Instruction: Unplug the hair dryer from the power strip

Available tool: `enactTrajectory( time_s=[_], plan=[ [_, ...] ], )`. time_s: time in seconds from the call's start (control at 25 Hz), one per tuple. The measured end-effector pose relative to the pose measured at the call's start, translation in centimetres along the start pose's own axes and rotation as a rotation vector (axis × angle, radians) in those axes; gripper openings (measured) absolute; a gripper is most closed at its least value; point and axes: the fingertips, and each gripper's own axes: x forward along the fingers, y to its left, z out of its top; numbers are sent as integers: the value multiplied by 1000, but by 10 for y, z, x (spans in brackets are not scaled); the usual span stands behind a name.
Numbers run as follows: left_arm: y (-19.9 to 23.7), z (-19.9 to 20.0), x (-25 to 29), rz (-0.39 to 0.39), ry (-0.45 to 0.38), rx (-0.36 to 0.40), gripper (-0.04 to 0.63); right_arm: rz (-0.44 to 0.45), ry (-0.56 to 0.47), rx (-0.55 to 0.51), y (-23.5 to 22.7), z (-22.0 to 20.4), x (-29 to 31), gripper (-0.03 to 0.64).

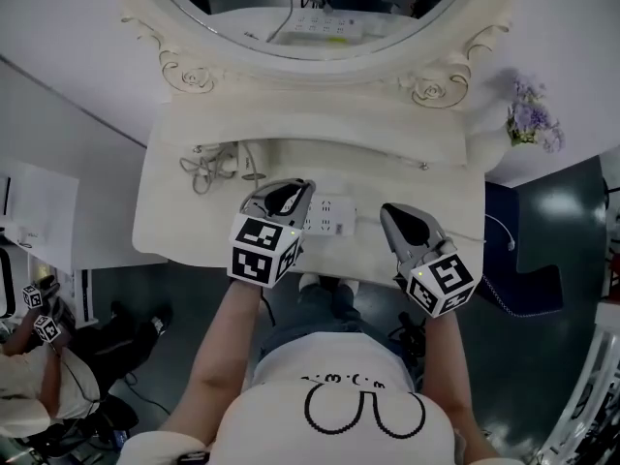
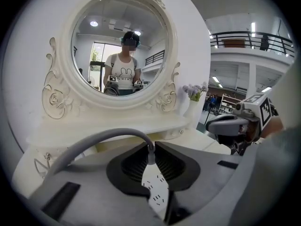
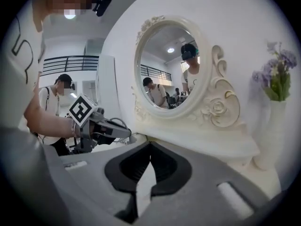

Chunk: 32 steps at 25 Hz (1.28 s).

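My left gripper [image 1: 291,196] hovers over the white power strip [image 1: 334,216] on the dressing table [image 1: 174,221]. It is shut on the end of a grey cord [image 2: 108,138], whose pale tip [image 2: 150,157] sits pinched between the pads. The strip's slotted face [image 2: 157,192] shows through the gap below; whether the plug is seated I cannot tell. The cord's tangle [image 1: 201,170] lies at the table's left. My right gripper [image 1: 395,217] is held to the right of the strip, shut with nothing in it [image 3: 149,149].
An oval mirror [image 1: 310,8] in a carved frame stands behind the table. A vase of purple flowers [image 1: 531,116] is on the right end. The table's front edge lies just under both grippers. Another person [image 1: 29,366] sits at the far left.
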Motion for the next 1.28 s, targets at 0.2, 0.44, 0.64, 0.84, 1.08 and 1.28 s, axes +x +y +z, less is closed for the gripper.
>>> enactTrajectory(
  time_s=[0.2, 0.44, 0.64, 0.84, 1.08, 1.28],
  plan=[
    [16, -10, 24, 18, 29, -29, 48, 1, 7, -7, 3, -3, 0, 3],
    [30, -51, 69, 70, 203, -21, 49, 20, 42, 5, 18, -18, 1, 3],
    [31, -76, 86, 109, 266, -10, 121, 13, 80, 7, 18, -33, -7, 3],
    [17, -73, 82, 54, 236, -111, 374, -12, 48, 17, 12, -24, -5, 3],
    [1, -72, 60, 25, 192, -316, 374, -48, -1, -18, 4, -8, -3, 3],
    [-17, -72, 38, -24, 166, -435, 374, -62, -17, -36, 6, -3, -4, 3]
  ],
)
